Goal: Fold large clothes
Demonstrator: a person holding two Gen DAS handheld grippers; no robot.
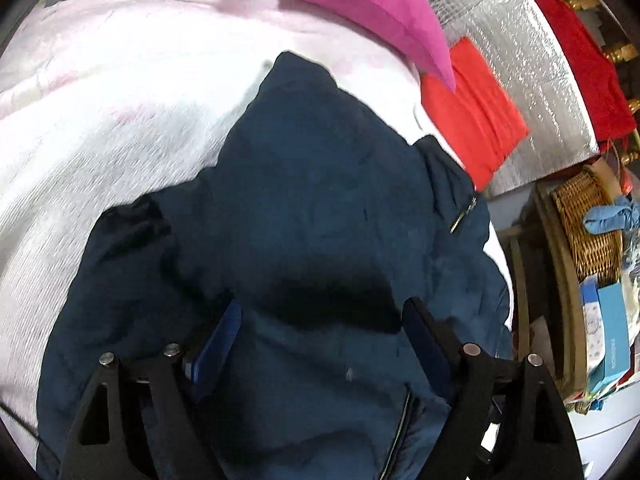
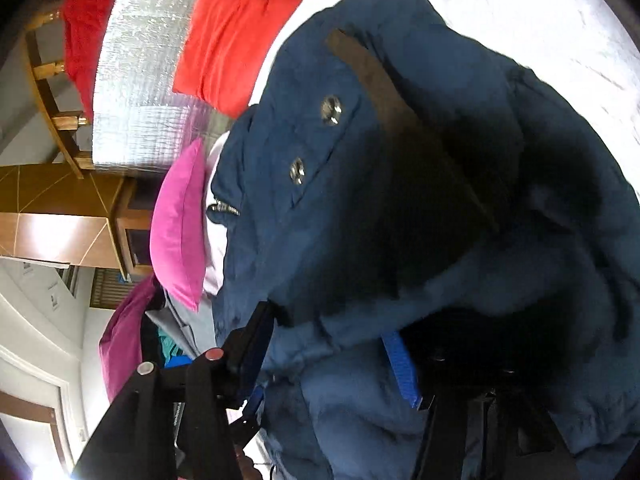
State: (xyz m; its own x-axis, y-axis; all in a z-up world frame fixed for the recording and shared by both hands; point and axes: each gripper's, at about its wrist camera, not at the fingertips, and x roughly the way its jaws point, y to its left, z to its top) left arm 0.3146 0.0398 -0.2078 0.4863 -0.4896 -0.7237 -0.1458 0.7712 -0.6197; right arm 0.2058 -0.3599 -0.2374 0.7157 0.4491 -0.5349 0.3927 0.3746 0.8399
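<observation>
jacket (image 1: 320, 200) lying on bed (image 1: 100, 120) | left gripper (image 1: 320, 320) gaping wide, straddling jacket | right gripper (image 2: 332, 344) parted, jacket bunching between fingers

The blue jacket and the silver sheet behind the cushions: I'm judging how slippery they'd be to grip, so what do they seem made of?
The blue jacket looks like a padded synthetic shell, matte with a faint sheen, puffy and softly creased, with metal snaps and a zip; probably nylon or polyester. The silver sheet looks like embossed foil insulation: it glitters in a fine grid.
</observation>
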